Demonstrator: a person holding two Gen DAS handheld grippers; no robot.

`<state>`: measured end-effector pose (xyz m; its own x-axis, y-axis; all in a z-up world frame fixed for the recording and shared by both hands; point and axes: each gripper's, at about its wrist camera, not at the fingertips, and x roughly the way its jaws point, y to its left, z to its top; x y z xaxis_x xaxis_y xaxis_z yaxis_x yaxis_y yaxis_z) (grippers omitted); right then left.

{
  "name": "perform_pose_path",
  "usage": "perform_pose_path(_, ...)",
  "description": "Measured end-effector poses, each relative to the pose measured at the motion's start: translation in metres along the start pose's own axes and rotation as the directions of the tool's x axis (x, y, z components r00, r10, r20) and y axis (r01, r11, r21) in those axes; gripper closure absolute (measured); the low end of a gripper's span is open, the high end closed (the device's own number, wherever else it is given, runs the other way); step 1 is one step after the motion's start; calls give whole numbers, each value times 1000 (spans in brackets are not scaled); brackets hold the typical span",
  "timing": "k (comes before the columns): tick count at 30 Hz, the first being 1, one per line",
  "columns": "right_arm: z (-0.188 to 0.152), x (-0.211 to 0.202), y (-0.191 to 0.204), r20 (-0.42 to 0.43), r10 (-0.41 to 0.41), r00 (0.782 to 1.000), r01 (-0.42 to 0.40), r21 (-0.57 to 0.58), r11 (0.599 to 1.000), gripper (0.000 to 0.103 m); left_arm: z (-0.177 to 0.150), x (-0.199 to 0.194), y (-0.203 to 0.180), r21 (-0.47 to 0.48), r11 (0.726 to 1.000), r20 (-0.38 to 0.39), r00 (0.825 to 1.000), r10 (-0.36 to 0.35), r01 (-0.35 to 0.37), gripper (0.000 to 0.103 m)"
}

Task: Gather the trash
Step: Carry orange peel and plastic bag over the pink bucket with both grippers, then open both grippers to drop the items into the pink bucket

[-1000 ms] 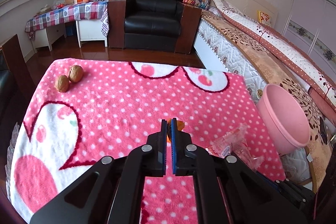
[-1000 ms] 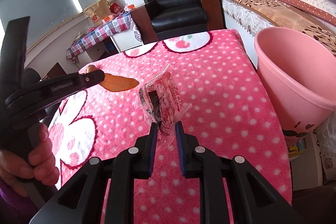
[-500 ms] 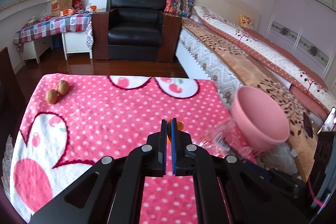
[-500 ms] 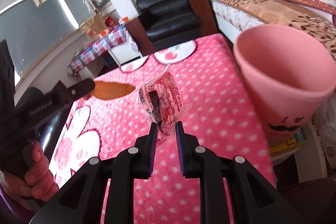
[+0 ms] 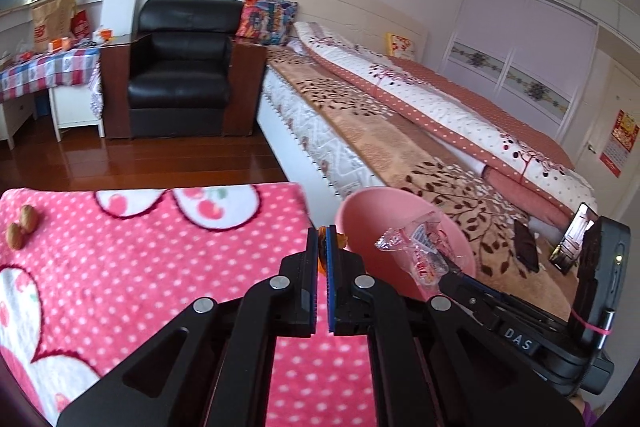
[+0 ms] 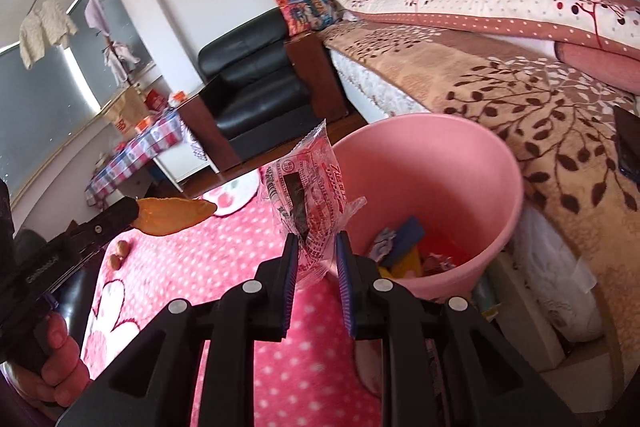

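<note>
Pink bin (image 6: 496, 163) now nearer, right gripper (image 6: 318, 247) pinching wrapper (image 6: 312, 195), left gripper (image 5: 322, 247) clamping peel (image 6: 176, 215)

Up in the air, a crinkled clear wrapper (image 6: 311, 203) with red print, standing nearly upright, lower end pinched, top corner poking high, right at the near rim of the pink bin (image 6: 472, 163). Beside it to the left, an orange peel (image 6: 176, 214), flat and curved, held level by one end above the table. In the bin's bottom, blue, yellow and red scraps already heaped.
</note>
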<state>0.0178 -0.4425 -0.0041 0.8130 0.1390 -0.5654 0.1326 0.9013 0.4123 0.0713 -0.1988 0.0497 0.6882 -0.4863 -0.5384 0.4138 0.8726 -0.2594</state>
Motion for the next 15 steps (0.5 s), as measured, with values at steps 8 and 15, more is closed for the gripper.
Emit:
perform_pose_path(8, 14, 14, -30, -16, -61, 998, 62, 15, 998, 83, 2, 41, -39, 42, 998, -49, 998, -45, 47, 100)
perform_pose_path(15, 15, 27, -43, -35, -75, 997, 76, 25, 997, 83, -7, 68, -58, 76, 996, -93, 994, -49, 56, 100)
